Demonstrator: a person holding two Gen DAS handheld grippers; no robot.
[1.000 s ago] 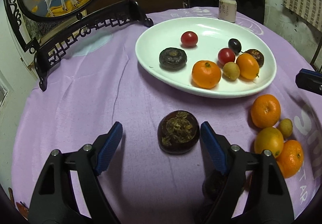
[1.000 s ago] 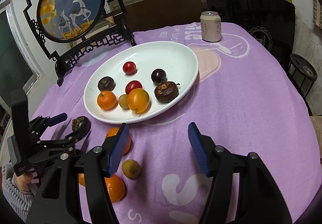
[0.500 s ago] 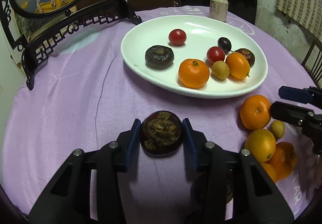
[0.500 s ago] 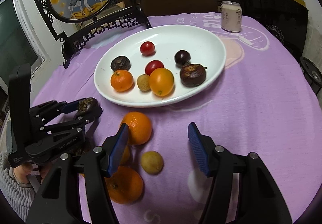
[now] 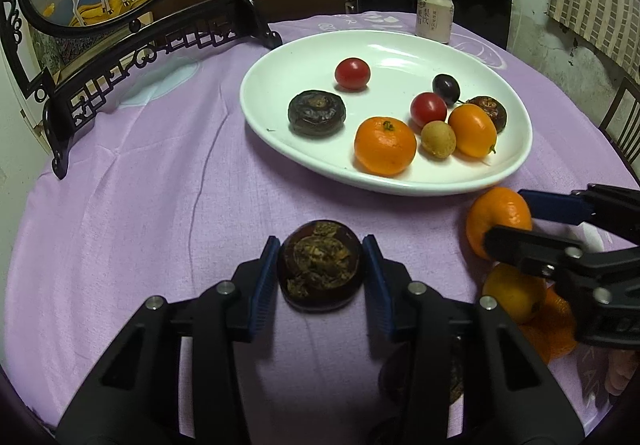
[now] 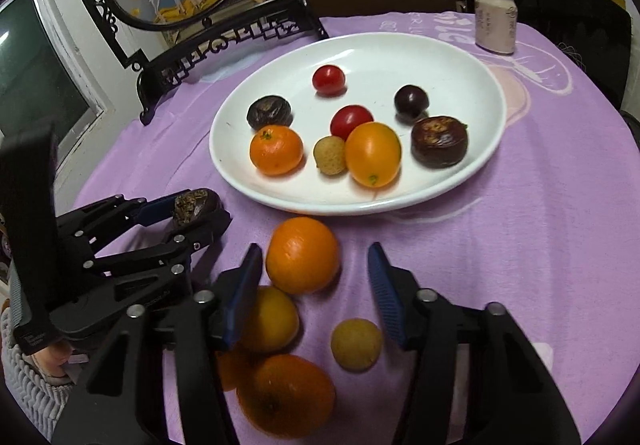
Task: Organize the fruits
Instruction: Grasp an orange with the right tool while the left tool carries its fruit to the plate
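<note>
My left gripper (image 5: pixel 321 242) is shut on a dark brown round fruit (image 5: pixel 320 265) that rests on the purple cloth, one blue pad against each side. My right gripper (image 6: pixel 315 248) straddles a loose orange (image 6: pixel 303 255) and its jaws are closing; the left pad is next to the peel and a gap shows at the right pad. The left wrist view shows that orange (image 5: pixel 498 219) between the right gripper's fingers. Behind stands a white oval plate (image 5: pixel 280 125) with several fruits: red tomatoes, a dark plum, brown fruits, an orange.
Near my right gripper lie a yellow-orange fruit (image 6: pixel 272 319), another orange (image 6: pixel 286 395) and a small tan fruit (image 6: pixel 356 343). A drink can (image 5: pixel 435 17) stands behind the plate. A deer picture on a black carved stand (image 5: pixel 120 57) fills the back left.
The left jaws shut on the dark fruit, then held still. The right gripper came forward and down over the orange, and its jaws narrowed.
</note>
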